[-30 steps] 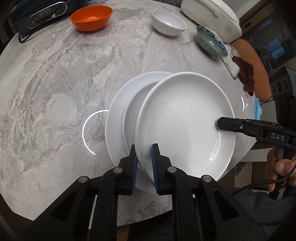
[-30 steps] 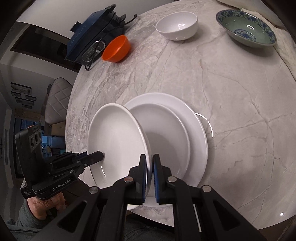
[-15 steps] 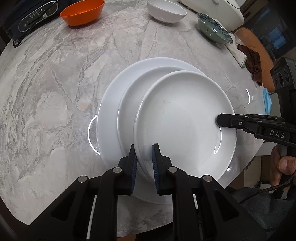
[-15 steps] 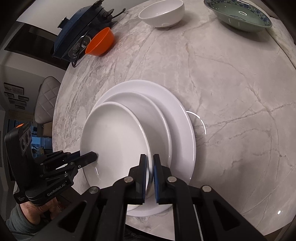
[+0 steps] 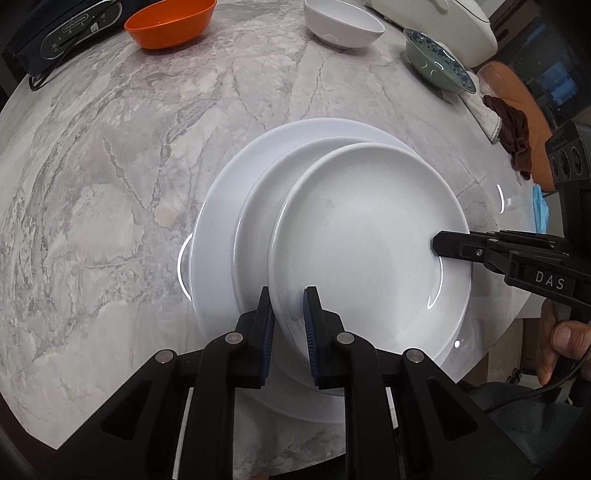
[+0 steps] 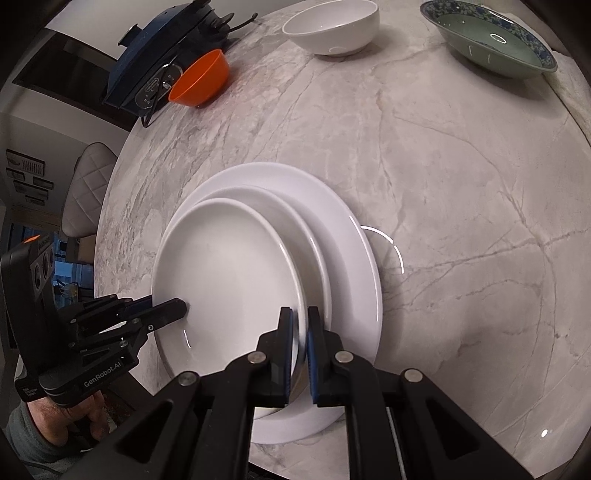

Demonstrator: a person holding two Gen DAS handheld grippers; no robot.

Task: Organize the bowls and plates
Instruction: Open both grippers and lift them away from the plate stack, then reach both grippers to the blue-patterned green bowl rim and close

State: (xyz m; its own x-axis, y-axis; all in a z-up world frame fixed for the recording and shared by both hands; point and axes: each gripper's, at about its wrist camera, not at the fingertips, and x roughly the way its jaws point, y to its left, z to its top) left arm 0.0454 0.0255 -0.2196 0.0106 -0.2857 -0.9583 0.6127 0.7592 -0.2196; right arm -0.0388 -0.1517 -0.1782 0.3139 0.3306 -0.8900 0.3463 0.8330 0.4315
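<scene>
At the bottom of the left wrist view, the left gripper (image 5: 289, 306) had its blue pads pinching the near rim of the small white plate (image 5: 369, 251). The right gripper (image 6: 299, 325) clamped the opposite rim in the lower centre of its own view, jaws pressed almost together on the thin edge.

Compared with a second earlier, the plate had come down and moved in over the stack. Before, it overhung the table edge and hid only part of the dishes beneath; now it sat mostly inside the outline of the middle plate (image 5: 258, 229), which rested on the large plate (image 5: 218, 221). It still lay off-centre, shifted toward the right of the left wrist frame. Whether its base already touched the plate below could not be told. By my reading the stacking step was nearly finished, with only the last settling and release to come.

The small plate faced cavity up and was close to level. Being round, it had no long axis; the line between the two grips ran roughly left to right.

Farther up on the marble table (image 5: 110, 184) stood the orange bowl (image 5: 170, 22), the white bowl (image 5: 343, 26) and the patterned green bowl (image 5: 436, 66), well apart, not yet gathered.
</scene>
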